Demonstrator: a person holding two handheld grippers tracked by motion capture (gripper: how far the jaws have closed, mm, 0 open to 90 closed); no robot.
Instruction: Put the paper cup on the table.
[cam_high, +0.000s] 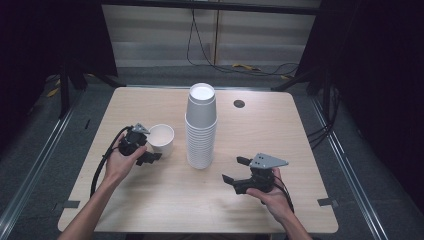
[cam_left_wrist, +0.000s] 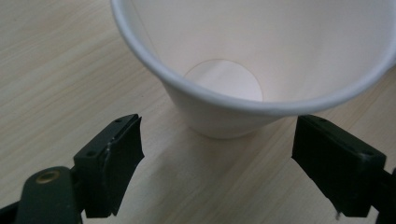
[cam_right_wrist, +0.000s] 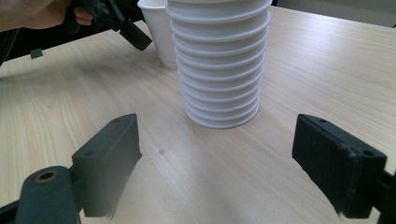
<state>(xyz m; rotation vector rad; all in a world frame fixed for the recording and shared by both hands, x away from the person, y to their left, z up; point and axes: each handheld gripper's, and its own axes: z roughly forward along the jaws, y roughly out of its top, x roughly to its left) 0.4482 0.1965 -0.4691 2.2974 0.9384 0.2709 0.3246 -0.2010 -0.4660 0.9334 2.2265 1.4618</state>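
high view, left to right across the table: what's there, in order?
Left hand-held gripper → single paper cup → stack of paper cups → round hole in the tabletop → right hand-held gripper.

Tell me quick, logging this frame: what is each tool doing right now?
Left tool: open, holding nothing; the single paper cup stands just ahead of its jaws.
Right tool: open, empty, facing the cup stack.

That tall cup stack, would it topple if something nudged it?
Probably: the stack is tall over a narrow base, so a high push likely tips it. Thin paper cups look light, so a low push may slide it on the smooth table.
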